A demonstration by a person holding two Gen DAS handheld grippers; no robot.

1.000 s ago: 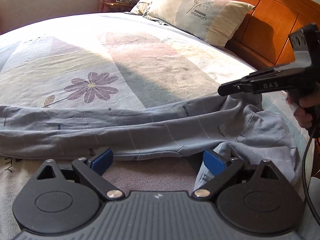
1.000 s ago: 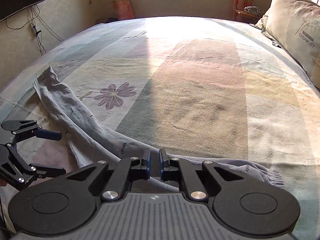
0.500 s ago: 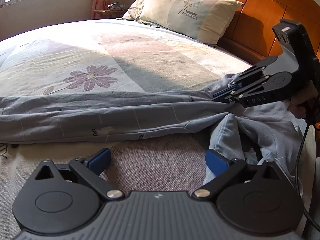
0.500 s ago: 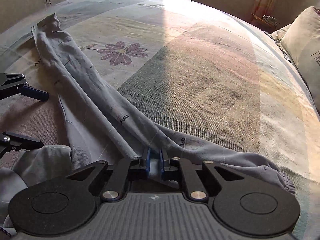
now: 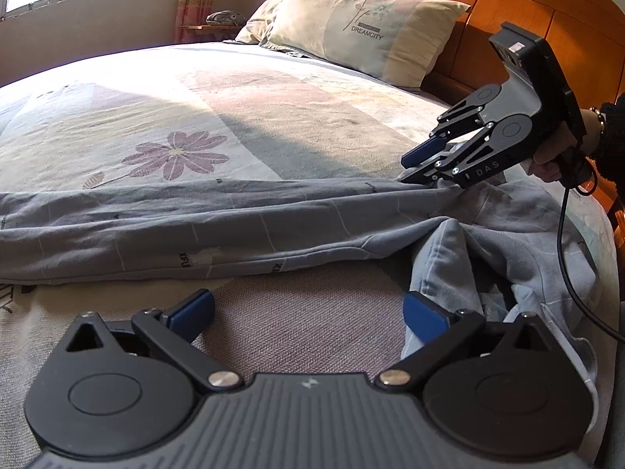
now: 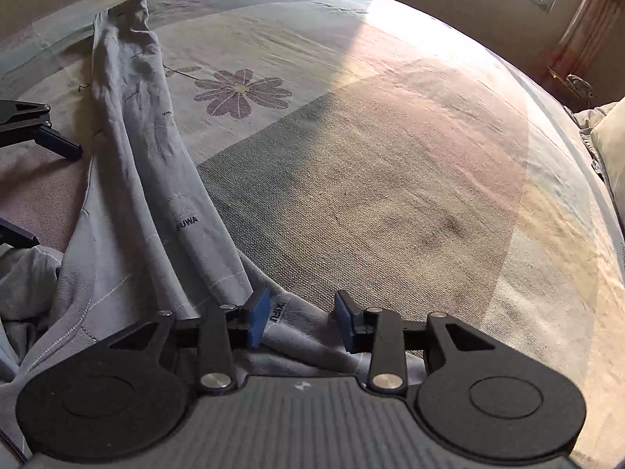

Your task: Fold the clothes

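Note:
Grey trousers [image 5: 203,230] with small printed letters lie stretched across the bed, one leg running left, the waist bunched at the right [image 5: 508,242]. In the right wrist view the leg [image 6: 156,164] runs away to the upper left. My left gripper [image 5: 308,316] is open and empty, low over bare bedsheet just short of the trousers. My right gripper [image 6: 300,318] is open, its pads either side of a fold of the fabric near the waist. It also shows in the left wrist view [image 5: 416,166], resting on the cloth.
The bedsheet [image 5: 203,109] has a purple flower print [image 5: 175,154]. A pillow [image 5: 363,19] leans on the orange wooden headboard [image 5: 547,15] at the right. A bedside shelf [image 5: 211,25] and window stand at the far wall.
My right gripper has opened and let go of the trousers it was pinching. It has also dropped lower onto the cloth. My left gripper stays open and has shifted little.

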